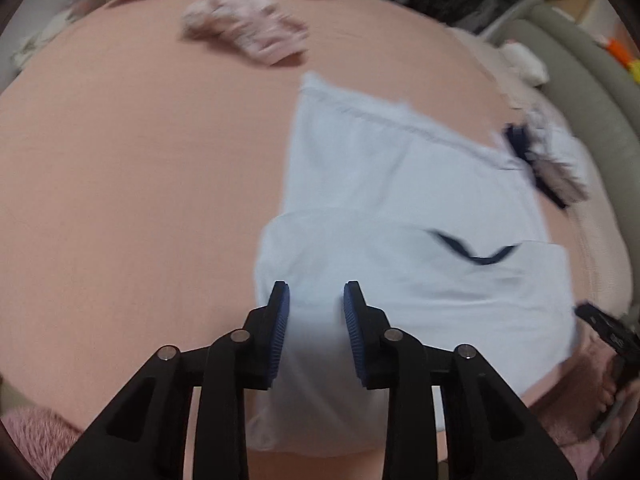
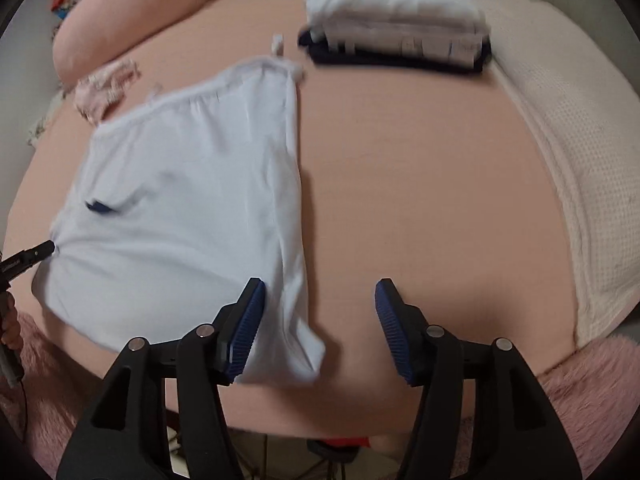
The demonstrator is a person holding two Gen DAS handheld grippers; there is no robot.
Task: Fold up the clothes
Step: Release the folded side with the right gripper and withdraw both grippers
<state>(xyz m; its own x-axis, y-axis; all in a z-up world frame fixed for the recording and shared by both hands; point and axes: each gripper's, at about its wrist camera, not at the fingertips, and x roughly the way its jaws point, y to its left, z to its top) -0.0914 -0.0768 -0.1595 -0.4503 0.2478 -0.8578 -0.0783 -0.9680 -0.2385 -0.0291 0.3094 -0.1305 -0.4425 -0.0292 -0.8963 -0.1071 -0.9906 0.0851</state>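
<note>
A white garment (image 1: 400, 184) with a dark neckline lies partly folded on the pink bed sheet (image 1: 140, 160). My left gripper (image 1: 316, 300) stands open over its near left part, and white cloth shows in the gap between the blue pads without being pinched. In the right wrist view the same garment (image 2: 180, 200) lies to the left. My right gripper (image 2: 320, 300) is open above its near right corner, the left finger (image 2: 248, 320) over the cloth and the right finger over bare sheet (image 2: 400, 160). The left gripper's tip (image 2: 32, 258) touches the garment's left edge.
A stack of folded clothes (image 2: 396, 20), white on dark, sits at the far side. A crumpled pink patterned garment (image 1: 244, 28) lies beyond the white one. A pink pillow (image 2: 132, 12) is far left, a cream blanket (image 2: 580, 160) along the right, fuzzy pink fabric (image 2: 580, 392) near the front edge.
</note>
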